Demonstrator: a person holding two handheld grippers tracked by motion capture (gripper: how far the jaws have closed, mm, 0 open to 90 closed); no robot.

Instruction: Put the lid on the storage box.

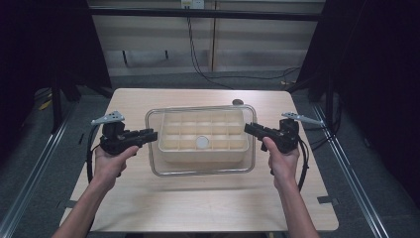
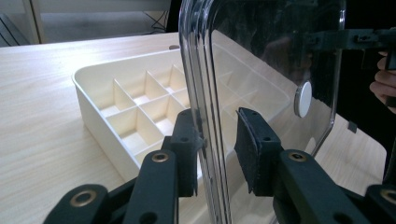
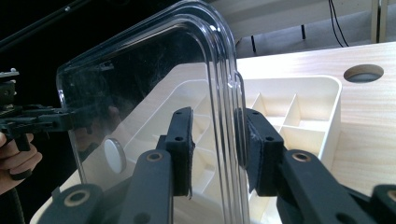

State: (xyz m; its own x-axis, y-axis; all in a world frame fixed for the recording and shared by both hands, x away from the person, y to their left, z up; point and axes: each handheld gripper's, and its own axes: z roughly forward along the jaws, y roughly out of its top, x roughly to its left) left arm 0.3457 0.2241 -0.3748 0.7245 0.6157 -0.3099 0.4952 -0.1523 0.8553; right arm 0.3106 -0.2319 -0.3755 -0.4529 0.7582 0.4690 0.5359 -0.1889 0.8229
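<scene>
Presently, both tongs straddle the short edges of a clear plastic lid (image 1: 200,171), which hangs level above a cream divided tray (image 1: 203,148) on the worktop (image 1: 198,208).

Nearest the camera in the high view, the person's forearms enter from below. The left hand (image 1: 111,163) carries the left tongs (image 1: 152,134) and the right hand (image 1: 283,163) carries the right tongs (image 1: 247,128). In the left gripper view the left tongs (image 2: 217,149) have one pad on the lid's rim (image 2: 205,116), while the other pad stands slightly off the pane: narrow, but a firm clamp cannot be confirmed. In the right gripper view the right tongs (image 3: 215,149) are narrow about the opposite rim (image 3: 224,93), with both pads close to or touching it.

The lid bears a small white round knob (image 1: 202,142) at its centre. The tray beneath holds rows of empty compartments.

Judgement: the step in hand is carrying the lid over the tray, either seating or removing it; which cannot be told. The next move calls for both hands to travel together and level, since uneven grip could let the lid tilt or slip.

The worktop is pale wood grain, with a round hole (image 1: 237,102) near its far edge. Beyond lie grey flooring, a trailing black cable (image 1: 198,64), pale wall panels and dark curtains to either side.
</scene>
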